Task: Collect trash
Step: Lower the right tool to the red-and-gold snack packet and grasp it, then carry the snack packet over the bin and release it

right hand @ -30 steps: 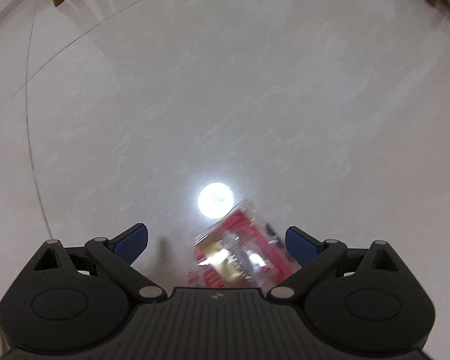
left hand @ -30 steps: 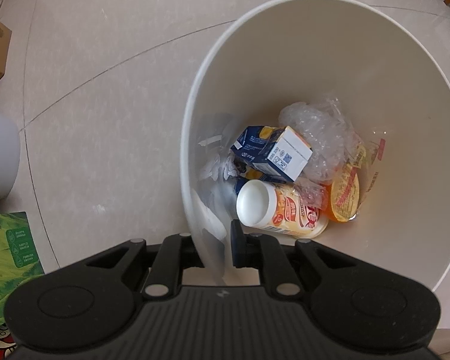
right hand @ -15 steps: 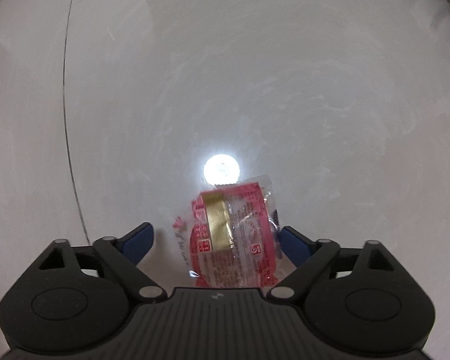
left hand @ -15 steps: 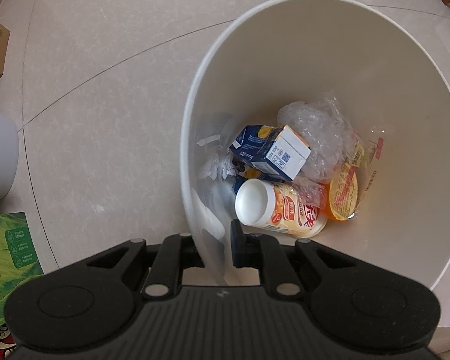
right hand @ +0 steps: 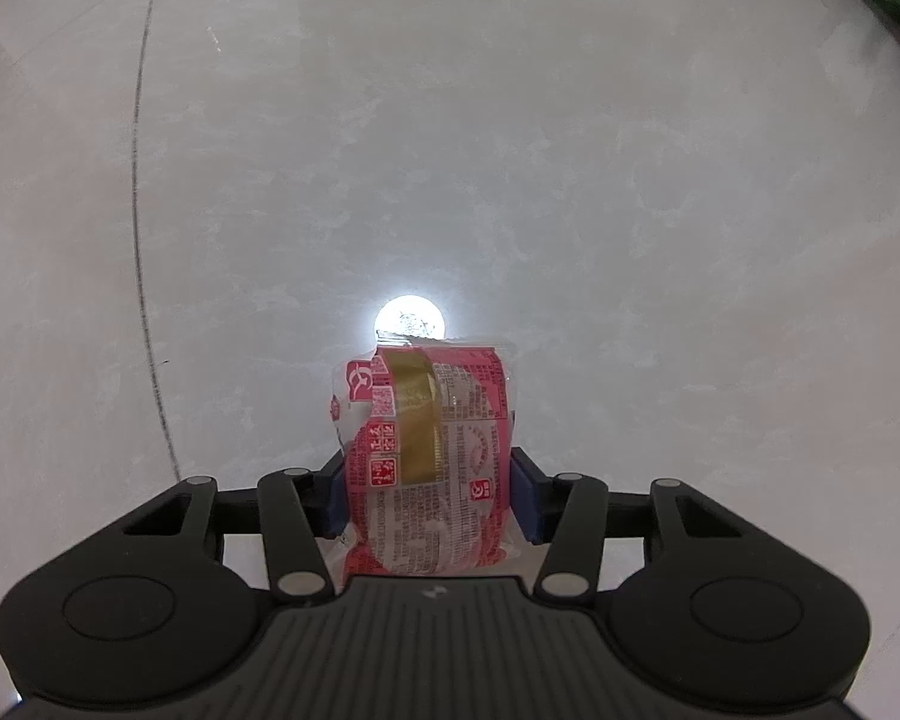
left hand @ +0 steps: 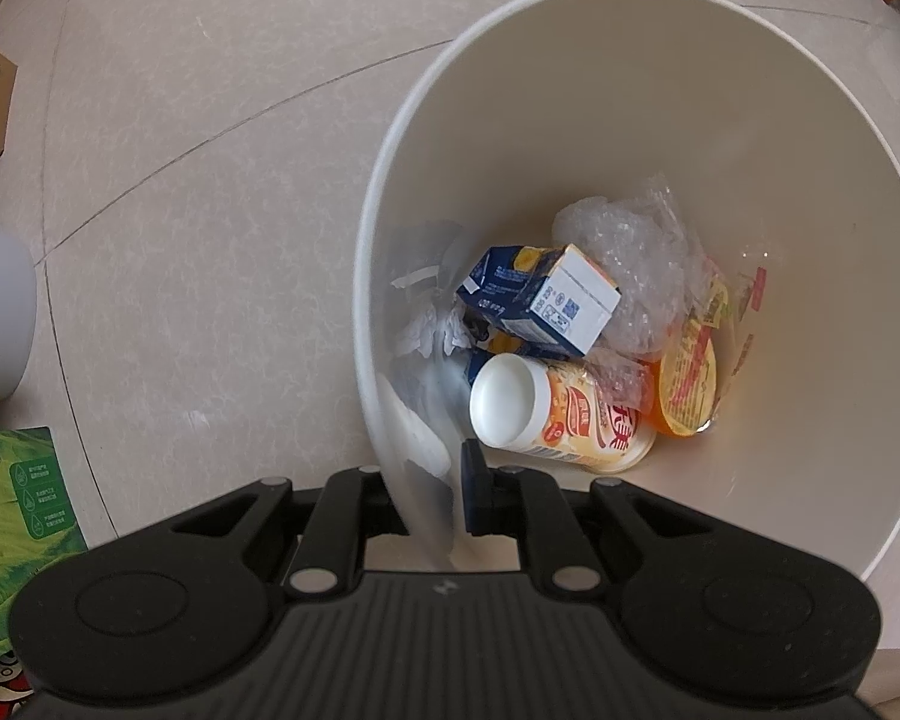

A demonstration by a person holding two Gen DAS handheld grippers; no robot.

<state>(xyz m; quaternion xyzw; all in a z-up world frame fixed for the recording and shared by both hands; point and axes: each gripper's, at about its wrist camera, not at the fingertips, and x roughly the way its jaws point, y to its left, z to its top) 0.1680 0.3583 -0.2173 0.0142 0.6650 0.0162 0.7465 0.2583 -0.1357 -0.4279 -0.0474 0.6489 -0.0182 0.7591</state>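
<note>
Both grippers point straight down at a pale tiled floor [right hand: 570, 150]. Largest in view is the white bin [left hand: 840, 312], whose near wall is pinched between the closed jaws of the left gripper [left hand: 432, 498]; inside lie a blue carton [left hand: 540, 306], a yellow bottle [left hand: 570, 420] on its side, an orange cup [left hand: 687, 387] and crumpled clear wrap [left hand: 630, 264]. A green box [left hand: 12, 528] stands on the floor beside the bin. The right gripper [right hand: 429, 504] has just been closing its jaws, and its blue pads now press both sides of a red snack packet [right hand: 432, 456], which bulges between them. The packet's long axis runs forward along the fingers, away from the camera, its far end just short of a bright lamp reflection [right hand: 408, 318] on the tile. Whether it has left the floor cannot be told. Judged from this, the packet is secured in the right gripper, while the bin, in no part visible from that wrist, waits in the left; the packet has yet to be carried across to the bin's open mouth.
</note>
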